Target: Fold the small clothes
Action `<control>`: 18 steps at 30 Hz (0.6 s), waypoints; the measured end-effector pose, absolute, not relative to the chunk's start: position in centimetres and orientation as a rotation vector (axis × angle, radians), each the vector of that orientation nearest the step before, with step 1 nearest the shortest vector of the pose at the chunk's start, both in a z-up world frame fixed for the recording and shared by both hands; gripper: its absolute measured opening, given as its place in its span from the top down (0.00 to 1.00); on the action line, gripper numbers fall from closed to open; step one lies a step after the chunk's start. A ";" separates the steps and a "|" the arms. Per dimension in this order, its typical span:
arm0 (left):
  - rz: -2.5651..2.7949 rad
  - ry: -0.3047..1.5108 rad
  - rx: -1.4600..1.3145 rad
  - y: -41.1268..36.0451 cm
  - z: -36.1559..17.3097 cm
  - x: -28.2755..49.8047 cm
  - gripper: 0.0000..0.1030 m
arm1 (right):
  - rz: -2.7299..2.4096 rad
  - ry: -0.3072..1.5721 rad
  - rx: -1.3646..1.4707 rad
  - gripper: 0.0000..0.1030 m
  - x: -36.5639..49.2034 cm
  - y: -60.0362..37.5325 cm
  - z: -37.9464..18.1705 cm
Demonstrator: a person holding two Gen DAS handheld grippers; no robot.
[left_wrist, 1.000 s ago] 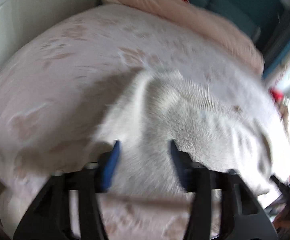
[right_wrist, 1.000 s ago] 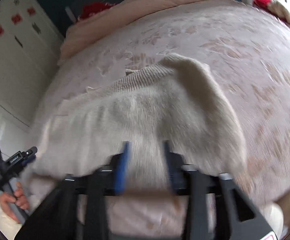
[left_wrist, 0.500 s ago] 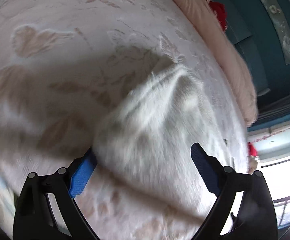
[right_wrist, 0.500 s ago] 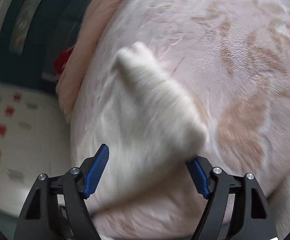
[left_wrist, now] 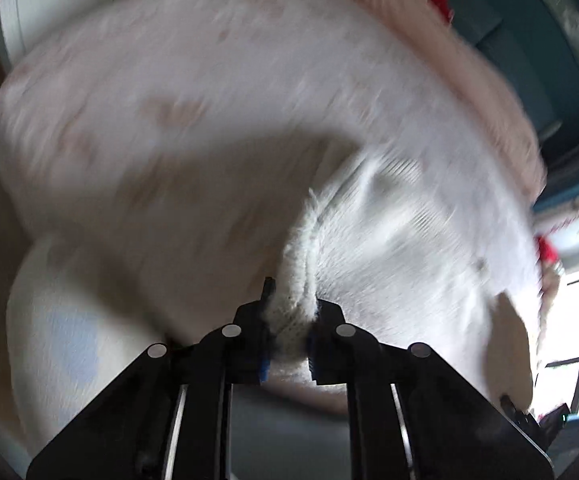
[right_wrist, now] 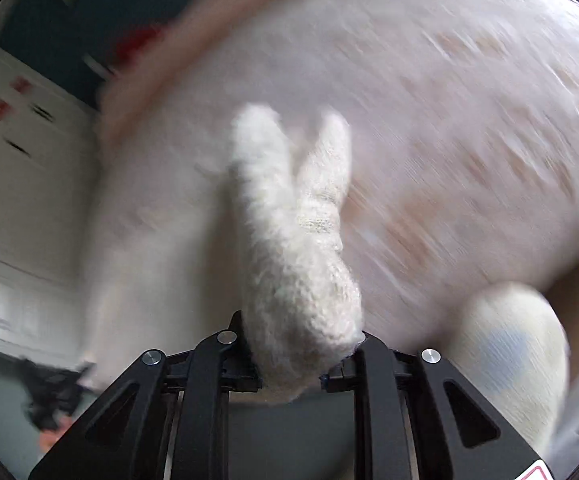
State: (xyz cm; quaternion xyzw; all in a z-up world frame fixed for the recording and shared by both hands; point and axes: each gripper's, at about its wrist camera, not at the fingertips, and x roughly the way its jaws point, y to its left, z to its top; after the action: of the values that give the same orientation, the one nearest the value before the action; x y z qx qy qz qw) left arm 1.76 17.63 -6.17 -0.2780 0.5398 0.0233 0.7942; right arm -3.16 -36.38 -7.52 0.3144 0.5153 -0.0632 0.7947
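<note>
Pinching the cream knit garment (left_wrist: 389, 248), the left gripper (left_wrist: 289, 320) is clamping a bunched edge while the right gripper (right_wrist: 301, 344) is squeezing another thick fold; the cloth is stretching forward from both over the bed (right_wrist: 469, 120), leaving open room beyond.

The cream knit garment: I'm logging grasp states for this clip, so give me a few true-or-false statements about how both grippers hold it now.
1. The left gripper is shut on the cream knit garment. True.
2. The right gripper is open with nothing in it. False: it pinches a bunched fold of the garment.
3. The garment lies over a pale patterned bedspread. True.
4. The garment is bright red. False: it is cream white.
</note>
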 end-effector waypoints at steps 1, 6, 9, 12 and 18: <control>0.063 1.197 -0.581 17.5 -7.8 0.8 0.87 | -0.149 1.148 0.670 0.79 -3.9 -36.4 -8.8; 0.045 1.107 -0.490 16.8 -5.8 0.5 0.78 | -0.214 1.096 0.650 0.52 -6.0 -37.6 -6.8; 0.036 0.985 -0.411 16.6 -1.4 1.8 0.42 | -0.280 0.986 0.494 0.40 -5.5 -38.6 -2.5; 0.026 0.916 -0.380 15.7 0.7 5.2 0.27 | -0.246 0.954 0.450 0.37 -2.5 -38.9 -0.5; -0.011 1.025 -0.339 11.8 -3.2 13.8 0.17 | -0.160 0.995 0.370 0.36 8.1 -37.5 -3.4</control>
State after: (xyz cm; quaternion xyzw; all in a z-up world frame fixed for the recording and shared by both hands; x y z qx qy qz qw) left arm 13.78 11.82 -3.25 -0.1613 0.4882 -0.0051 0.8577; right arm 8.07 -37.49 -3.45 0.1764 0.4738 -0.0762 0.8594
